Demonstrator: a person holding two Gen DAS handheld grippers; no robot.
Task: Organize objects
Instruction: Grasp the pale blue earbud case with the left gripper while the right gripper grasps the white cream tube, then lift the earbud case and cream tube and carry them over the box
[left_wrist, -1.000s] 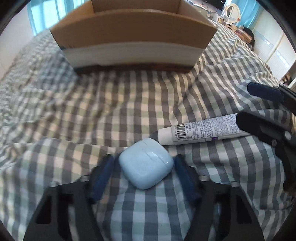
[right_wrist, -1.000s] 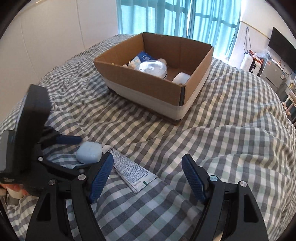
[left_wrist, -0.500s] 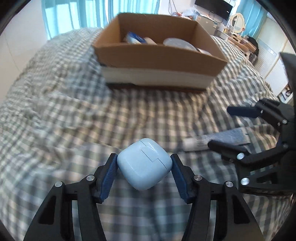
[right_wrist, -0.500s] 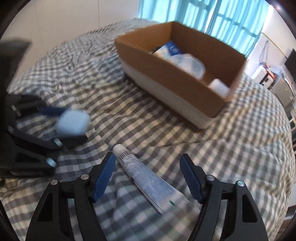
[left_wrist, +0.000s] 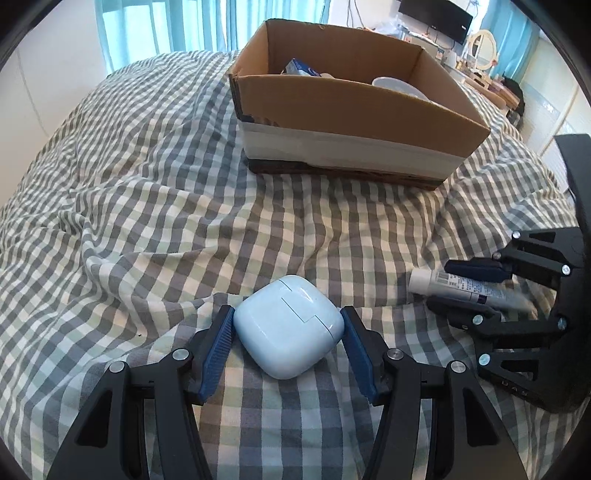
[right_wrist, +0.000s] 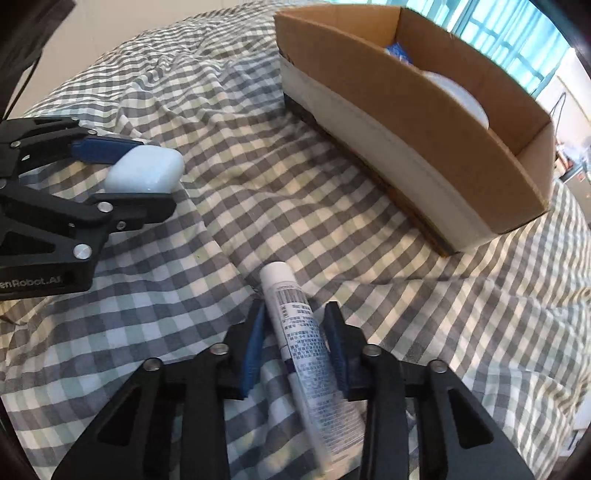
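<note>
My left gripper (left_wrist: 288, 332) is shut on a pale blue earbud case (left_wrist: 288, 326) and holds it just above the checked bedspread; the case also shows in the right wrist view (right_wrist: 146, 170). My right gripper (right_wrist: 297, 328) has its blue pads on both sides of a white tube (right_wrist: 299, 325) that lies on the bed; the gap is narrow, and contact with the right pad is unclear. The tube also shows in the left wrist view (left_wrist: 458, 286). An open cardboard box (left_wrist: 354, 110) stands ahead on the bed (right_wrist: 413, 122).
The box holds a white round lid (right_wrist: 461, 96), a blue packet (left_wrist: 301, 68) and other items. The checked bedspread (left_wrist: 147, 177) is wrinkled. Curtains, a TV and furniture stand behind the bed.
My left gripper closed on the earbud case and lifted it. My right gripper moved down over the tube and narrowed its jaws around it.
</note>
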